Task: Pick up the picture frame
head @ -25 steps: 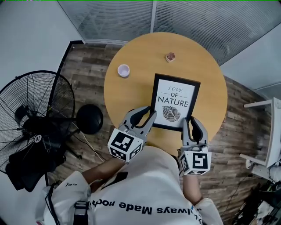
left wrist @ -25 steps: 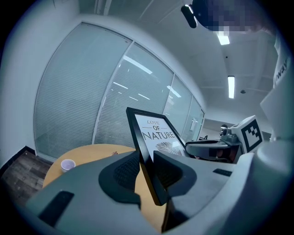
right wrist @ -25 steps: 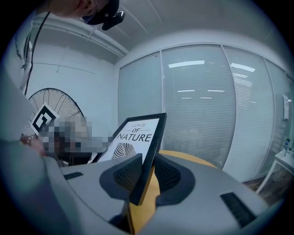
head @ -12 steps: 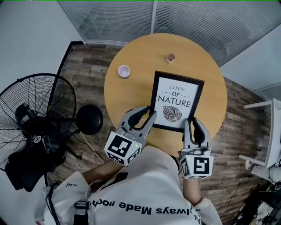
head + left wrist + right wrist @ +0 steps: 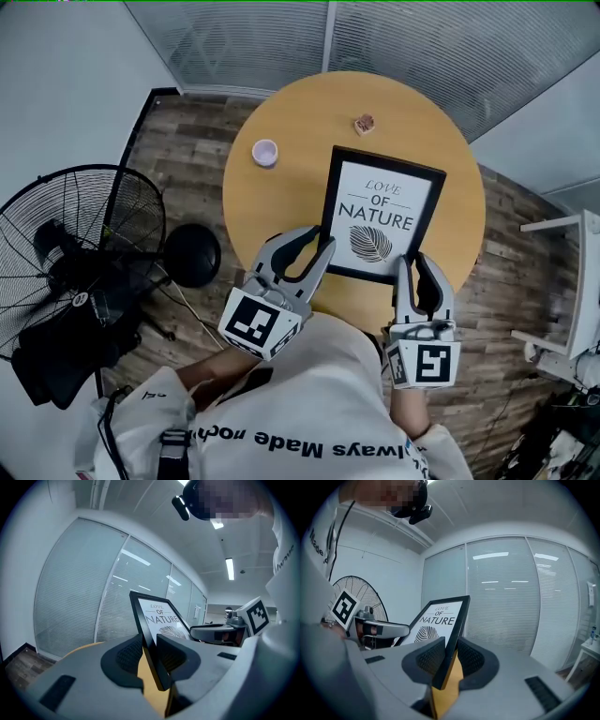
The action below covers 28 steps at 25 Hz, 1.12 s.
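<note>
A black picture frame (image 5: pixel 380 215) with a white "LOVE OF NATURE" print and a leaf drawing is held over the round wooden table (image 5: pixel 281 197), its far edge tilted up. My left gripper (image 5: pixel 313 254) is shut on the frame's near left corner, and its jaws pinch the black edge (image 5: pixel 152 656) in the left gripper view. On the near right corner my right gripper (image 5: pixel 418 269) is shut too, clamping the frame edge (image 5: pixel 449 660). Each gripper view shows the other gripper beyond the frame.
A small white cup (image 5: pixel 265 151) sits on the table's left part and a small pinkish object (image 5: pixel 364 123) near its far edge. A black floor fan (image 5: pixel 80 253) stands left of the table. White furniture (image 5: pixel 572 281) is at the right; glass walls with blinds stand behind.
The frame's far edge has risen and the frame has shifted slightly right. Both grippers have drawn back a little toward the person while still clamped on the frame.
</note>
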Each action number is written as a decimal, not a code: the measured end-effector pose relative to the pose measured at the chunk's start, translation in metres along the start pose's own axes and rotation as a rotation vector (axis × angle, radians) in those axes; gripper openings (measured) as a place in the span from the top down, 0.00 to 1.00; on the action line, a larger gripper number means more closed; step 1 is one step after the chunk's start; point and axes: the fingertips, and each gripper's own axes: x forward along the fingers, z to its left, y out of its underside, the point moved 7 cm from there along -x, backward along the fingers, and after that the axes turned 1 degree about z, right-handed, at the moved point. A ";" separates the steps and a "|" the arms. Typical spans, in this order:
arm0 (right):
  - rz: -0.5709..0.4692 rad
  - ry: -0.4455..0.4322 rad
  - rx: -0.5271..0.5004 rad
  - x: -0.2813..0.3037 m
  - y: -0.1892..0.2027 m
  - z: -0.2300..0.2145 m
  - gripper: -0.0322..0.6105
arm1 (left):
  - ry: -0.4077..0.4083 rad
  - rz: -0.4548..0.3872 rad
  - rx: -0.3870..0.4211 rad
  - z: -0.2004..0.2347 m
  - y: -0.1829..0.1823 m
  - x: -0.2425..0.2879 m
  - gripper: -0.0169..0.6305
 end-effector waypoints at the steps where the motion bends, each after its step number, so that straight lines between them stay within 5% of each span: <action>1: -0.004 0.000 0.000 0.000 -0.001 0.000 0.80 | -0.001 -0.005 0.003 0.000 -0.001 0.000 0.81; 28: -0.019 0.005 0.004 -0.001 -0.005 0.000 0.80 | -0.001 -0.014 0.003 0.000 -0.004 0.000 0.81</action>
